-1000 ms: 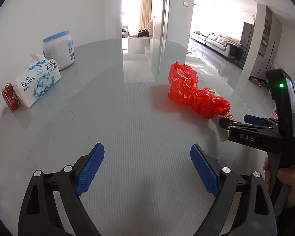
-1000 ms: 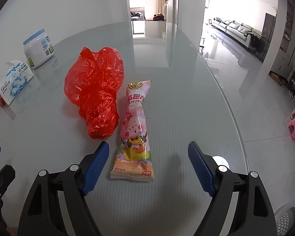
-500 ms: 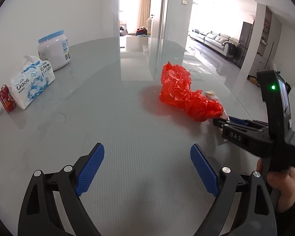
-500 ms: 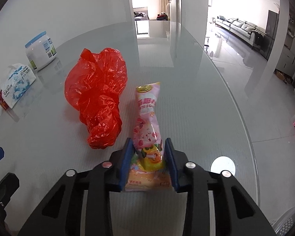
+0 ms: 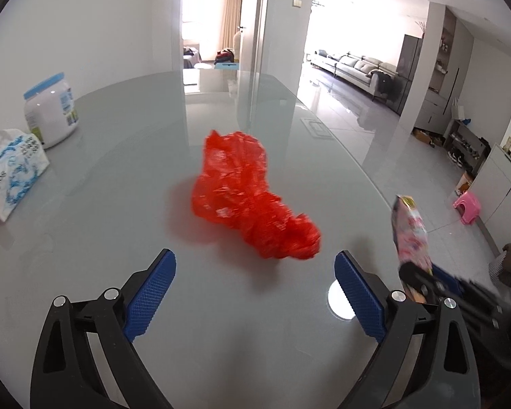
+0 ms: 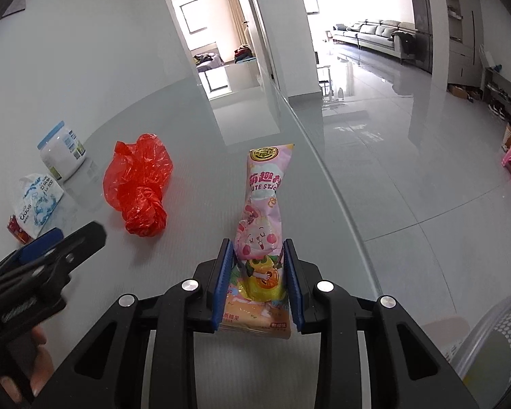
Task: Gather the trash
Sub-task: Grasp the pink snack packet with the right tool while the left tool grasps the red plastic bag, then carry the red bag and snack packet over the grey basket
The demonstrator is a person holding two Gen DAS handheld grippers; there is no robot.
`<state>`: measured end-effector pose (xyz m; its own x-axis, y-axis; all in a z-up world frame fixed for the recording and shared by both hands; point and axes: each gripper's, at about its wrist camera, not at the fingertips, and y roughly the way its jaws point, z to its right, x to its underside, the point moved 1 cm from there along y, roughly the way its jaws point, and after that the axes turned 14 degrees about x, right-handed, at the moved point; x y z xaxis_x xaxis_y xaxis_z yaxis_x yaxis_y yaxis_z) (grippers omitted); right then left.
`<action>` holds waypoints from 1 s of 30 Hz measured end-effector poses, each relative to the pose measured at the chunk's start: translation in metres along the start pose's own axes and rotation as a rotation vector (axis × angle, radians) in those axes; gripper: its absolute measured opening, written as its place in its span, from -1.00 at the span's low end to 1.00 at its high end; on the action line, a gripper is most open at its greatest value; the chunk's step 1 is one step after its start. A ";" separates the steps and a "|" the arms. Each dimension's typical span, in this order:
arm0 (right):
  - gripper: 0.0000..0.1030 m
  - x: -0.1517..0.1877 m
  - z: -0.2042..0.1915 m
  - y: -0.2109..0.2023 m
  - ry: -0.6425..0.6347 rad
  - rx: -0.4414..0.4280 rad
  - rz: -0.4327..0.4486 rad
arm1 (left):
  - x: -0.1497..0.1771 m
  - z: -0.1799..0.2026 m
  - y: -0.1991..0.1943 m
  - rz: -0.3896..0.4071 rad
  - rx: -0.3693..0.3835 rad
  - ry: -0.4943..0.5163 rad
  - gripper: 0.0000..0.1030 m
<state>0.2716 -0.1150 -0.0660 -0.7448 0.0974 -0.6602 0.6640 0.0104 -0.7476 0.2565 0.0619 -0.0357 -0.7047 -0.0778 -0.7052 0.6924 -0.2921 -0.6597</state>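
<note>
Right wrist view, right gripper [image 6: 257, 283] pinching snack packet [image 6: 264, 211] near table edge [image 6: 344, 204], left gripper [image 5: 255, 293] spread.

Grey glass worktop [image 5: 126, 204]
On it lay a red plastic bag [image 5: 245, 201]; at its left edge stood a white jar [image 5: 51, 112], tissue pack [image 5: 13, 173] and red can [image 6: 17, 232].

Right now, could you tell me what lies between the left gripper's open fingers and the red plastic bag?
Only bare glass table: the left wrist view shows nothing between the left gripper and the red plastic bag.
</note>
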 end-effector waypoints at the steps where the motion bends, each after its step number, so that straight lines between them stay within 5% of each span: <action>1: -0.43 0.004 0.006 -0.005 0.010 0.001 0.004 | -0.003 0.002 0.007 -0.006 0.005 -0.008 0.82; 12: -0.43 0.022 0.034 -0.040 0.045 -0.022 0.022 | -0.009 -0.001 0.065 -0.051 -0.073 -0.053 0.81; 14: -0.43 0.023 0.030 -0.041 0.049 -0.025 0.019 | -0.009 -0.004 0.067 -0.047 -0.093 -0.058 0.66; 19: -0.43 0.028 0.030 -0.043 0.046 -0.031 0.010 | -0.007 -0.013 0.071 -0.071 -0.057 -0.083 -0.28; 30: -0.43 0.040 0.039 -0.061 0.061 -0.008 0.008 | 0.029 0.006 0.018 -0.043 -0.006 0.000 -0.33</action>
<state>0.1988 -0.1507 -0.0496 -0.7344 0.1576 -0.6602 0.6705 0.0174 -0.7417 0.2471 0.0487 -0.0666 -0.7340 -0.0655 -0.6760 0.6624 -0.2891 -0.6911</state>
